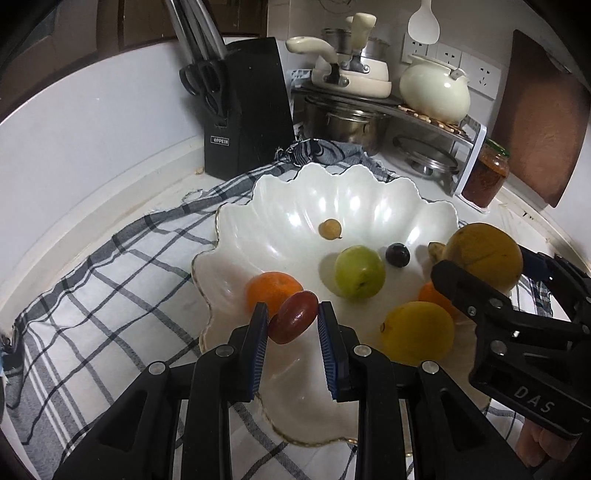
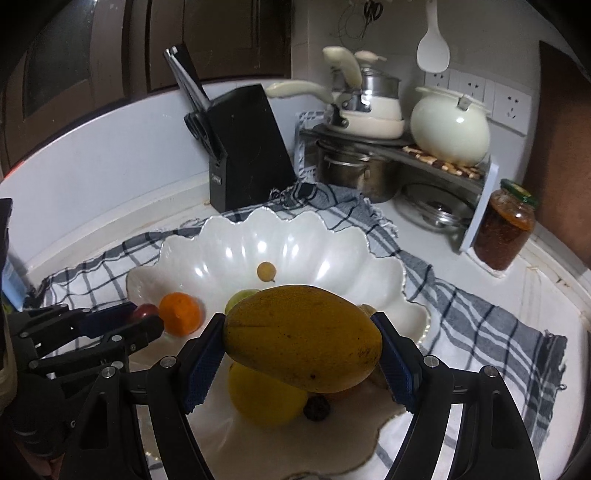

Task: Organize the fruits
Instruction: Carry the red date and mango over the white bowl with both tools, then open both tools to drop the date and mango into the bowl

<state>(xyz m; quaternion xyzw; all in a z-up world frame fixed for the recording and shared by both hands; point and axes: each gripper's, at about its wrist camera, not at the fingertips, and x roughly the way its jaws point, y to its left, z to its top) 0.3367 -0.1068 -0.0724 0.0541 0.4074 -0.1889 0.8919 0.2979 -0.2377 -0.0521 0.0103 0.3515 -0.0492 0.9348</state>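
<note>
Left tool [image 1: 291, 325] apparently pinching red grape [image 1: 293, 322], right tool [image 2: 301, 356] clamped on mango [image 2: 303, 338], knife block [image 1: 245, 110] labelled OPPEIN

A black knife block [image 1: 245, 110] with scissors [image 1: 205, 83] stands at the back of the white tabletop [image 1: 122, 192]. Right of it, a metal rack [image 1: 436, 122] carries cream pans [image 1: 351, 74] and a cream pot [image 1: 434, 88], with a steel pot [image 1: 345, 123] beneath. A jar of red sauce [image 1: 485, 173] stands beside the rack. A white spoon [image 1: 423, 24] hangs on the wall.
</note>
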